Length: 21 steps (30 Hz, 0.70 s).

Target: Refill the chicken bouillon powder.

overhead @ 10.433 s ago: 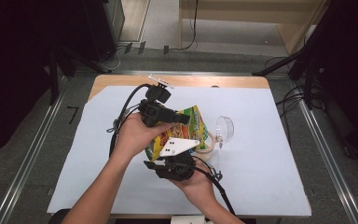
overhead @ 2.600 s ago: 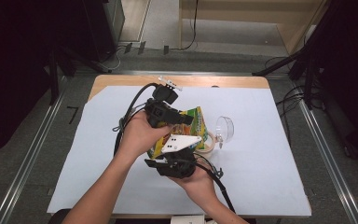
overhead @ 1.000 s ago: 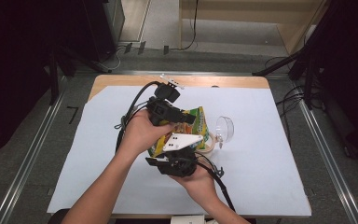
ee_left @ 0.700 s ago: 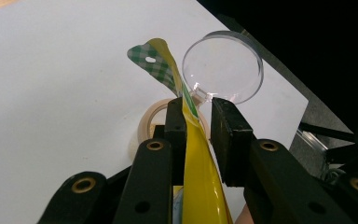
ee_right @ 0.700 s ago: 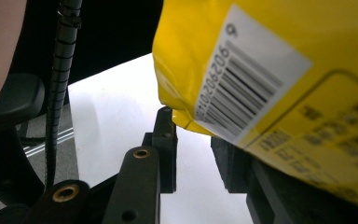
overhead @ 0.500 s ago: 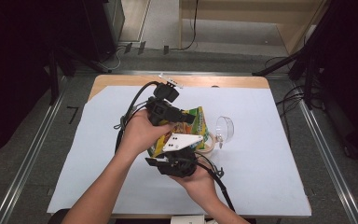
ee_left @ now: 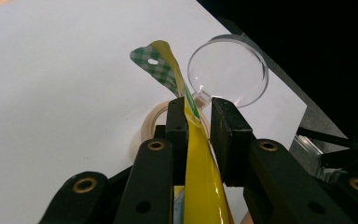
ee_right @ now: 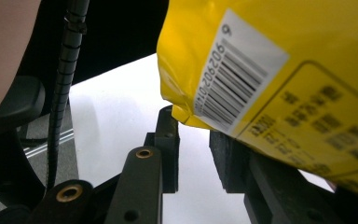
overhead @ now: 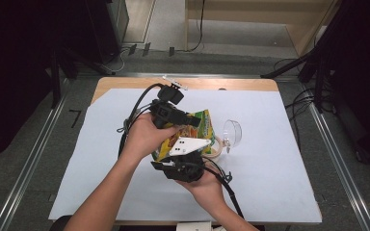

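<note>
A yellow snack bag (overhead: 192, 132) with green trim is held up off the surface (overhead: 279, 159) at the centre of the high view, between the two hand-held grippers. Its mouth cannot be seen, so what it holds cannot be told. Just right of it, a clear plastic cup (overhead: 231, 133) lies on its side with its round opening facing the camera; nothing shows inside it. A roll of tape (overhead: 215, 147) lies flat on the surface, touching the bag's lower right edge in that view.

The left hand-held gripper (overhead: 189, 119) comes in from the left of centre, gripped by the left hand (overhead: 144, 137), forearm running to the lower left. In the left gripper view its jaws stand nearly closed with the bag's upper seam, ending in a green-checked tab (ee_left: 156, 63), between them; the left pad presses the foil, while a sliver of gap shows at the right pad, so the pinch looks firm on one side only. Beyond the jaws lie the cup's mouth (ee_left: 228, 70) and the tape roll (ee_left: 154, 119).

The right hand-held gripper (overhead: 185, 159) sits below the bag, cradled in the right hand (overhead: 207, 185), palm up, its grey plate on top. In the right gripper view the barcode corner (ee_right: 235, 84) of the bag hangs over the narrowly parted jaws; whether the pads clamp it cannot be told.
</note>
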Each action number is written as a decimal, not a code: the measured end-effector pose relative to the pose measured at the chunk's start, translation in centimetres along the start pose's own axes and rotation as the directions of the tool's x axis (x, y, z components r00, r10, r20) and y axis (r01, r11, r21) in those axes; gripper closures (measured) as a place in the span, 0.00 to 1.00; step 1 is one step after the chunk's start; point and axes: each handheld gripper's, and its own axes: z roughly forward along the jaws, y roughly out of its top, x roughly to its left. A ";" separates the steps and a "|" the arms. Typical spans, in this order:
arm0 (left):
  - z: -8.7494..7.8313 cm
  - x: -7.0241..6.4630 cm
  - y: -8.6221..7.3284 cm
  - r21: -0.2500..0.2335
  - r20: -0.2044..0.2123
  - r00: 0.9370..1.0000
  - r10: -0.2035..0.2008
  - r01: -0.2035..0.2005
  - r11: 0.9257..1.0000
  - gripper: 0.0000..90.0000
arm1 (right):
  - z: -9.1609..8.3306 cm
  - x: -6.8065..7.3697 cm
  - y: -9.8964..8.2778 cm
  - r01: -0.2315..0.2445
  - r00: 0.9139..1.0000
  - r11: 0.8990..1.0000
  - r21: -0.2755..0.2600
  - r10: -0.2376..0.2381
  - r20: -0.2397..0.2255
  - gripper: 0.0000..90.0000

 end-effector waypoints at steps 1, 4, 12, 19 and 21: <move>0.0 0.0 0.0 0.000 0.000 1.000 -0.002 0.002 1.000 0.87 | 0.0 0.0 0.0 0.007 1.000 1.000 -0.003 -0.007 0.003 0.83; 0.0 0.1 0.0 0.001 0.003 1.000 -0.010 0.010 1.000 0.87 | 0.0 0.0 -0.1 0.013 1.000 1.000 -0.009 -0.013 0.010 0.83; 0.0 0.1 0.0 -0.004 0.019 1.000 -0.021 0.021 1.000 0.88 | 0.1 0.2 -0.3 0.021 1.000 1.000 -0.017 -0.021 0.009 0.88; 0.0 0.1 -0.1 -0.005 0.007 1.000 -0.021 0.021 1.000 0.88 | 0.1 0.3 -0.4 0.024 1.000 0.999 -0.026 -0.023 0.017 0.87; 0.0 0.0 0.0 -0.009 0.004 1.000 -0.025 0.025 1.000 0.88 | 0.1 0.3 -0.4 0.026 0.999 0.999 -0.030 -0.025 0.023 0.86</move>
